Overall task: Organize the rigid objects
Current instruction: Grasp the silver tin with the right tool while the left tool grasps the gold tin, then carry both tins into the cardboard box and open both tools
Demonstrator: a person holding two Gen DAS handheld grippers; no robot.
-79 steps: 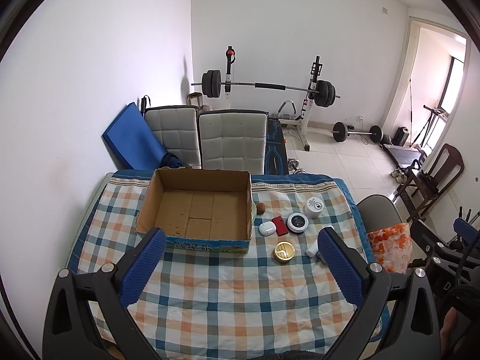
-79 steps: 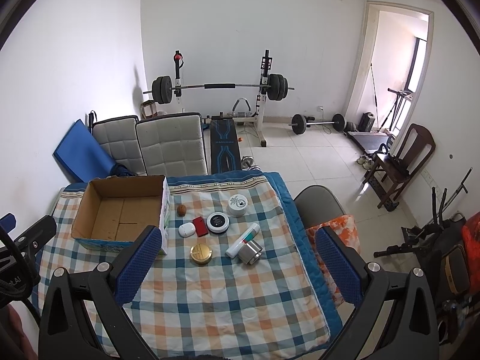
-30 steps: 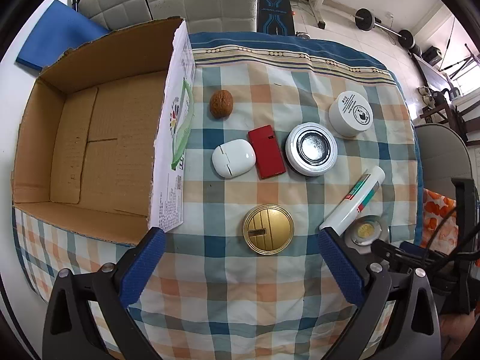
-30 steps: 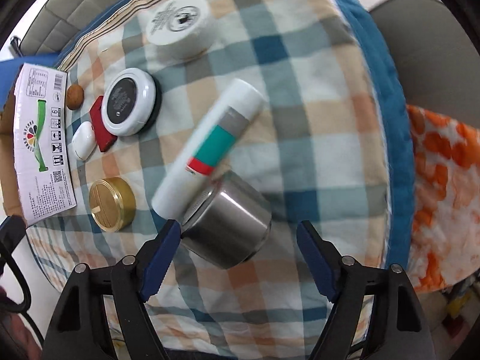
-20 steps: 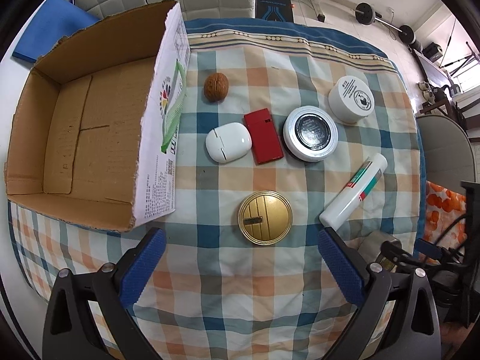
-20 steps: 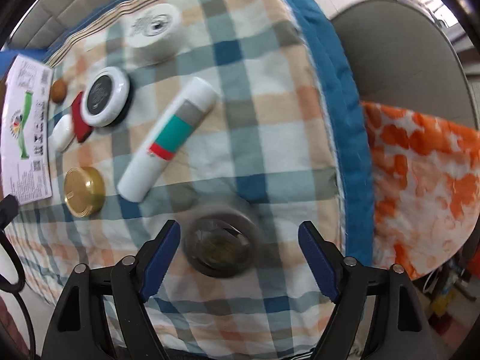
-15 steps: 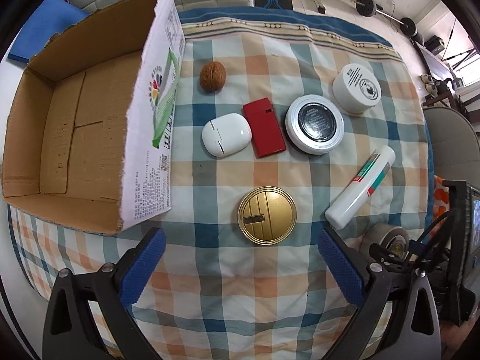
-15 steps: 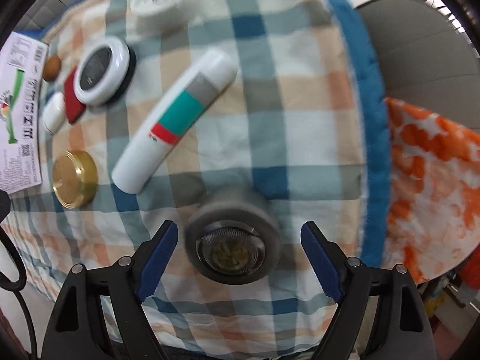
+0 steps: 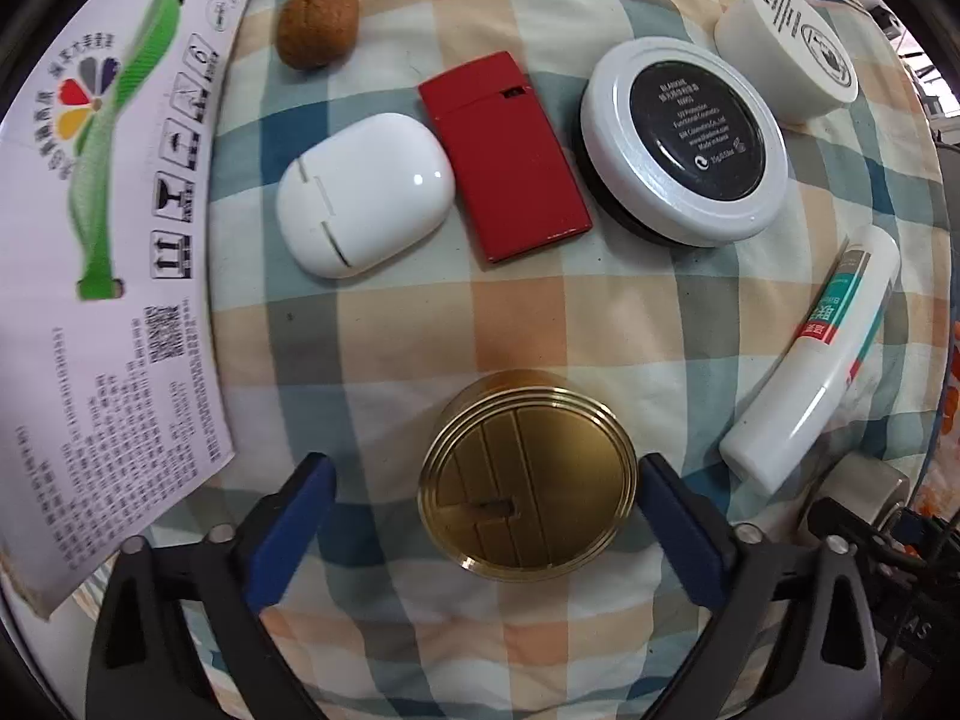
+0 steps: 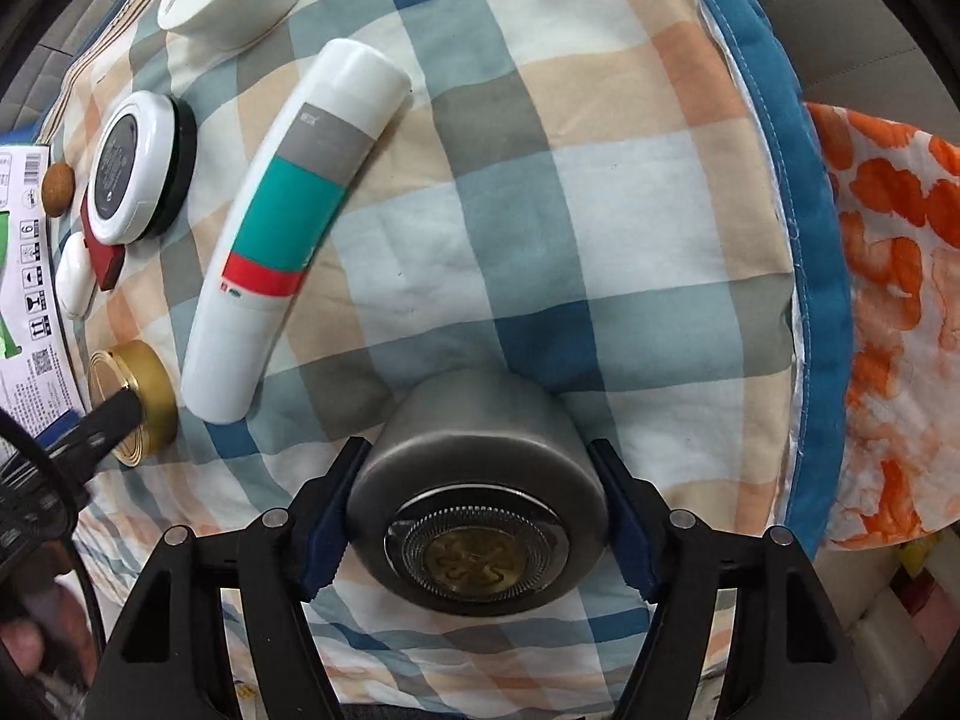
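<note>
The cardboard box (image 9: 108,240) is being cut off by the left wrist view's 9 o'clock edge, so only its white printed wall is showing, and the fine print there is staying too blurred to read. The steel canister (image 10: 480,492) is appearing in that view only as a sliver at 4 o'clock, behind the right gripper's black frame. In the right wrist view the red case (image 10: 105,252) is lying half hidden under the black-lidded tin (image 10: 129,174).

That tin's (image 9: 684,138) lid is carrying small white print, of which "UV Protection" and "Made in Korea" are just legible. The white jar (image 9: 792,54) at 1 o'clock is bearing a round emblem and lettering too small to read.

The white tube (image 9: 822,360) is lying flat with its long axis running from 2 o'clock to 4 o'clock, its teal and red bands facing up.

The left gripper (image 9: 486,516) is closing its half-spread jaws around the gold tin (image 9: 528,498), which is sitting on the checked cloth (image 9: 420,324); the right pad is at the rim, while a gap is remaining on the left. The right gripper (image 10: 480,516) is closing on the steel canister, both blue pads lying against its sides. The walnut (image 9: 318,24) and white earbud case (image 9: 366,192) are lying at 11 o'clock
</note>
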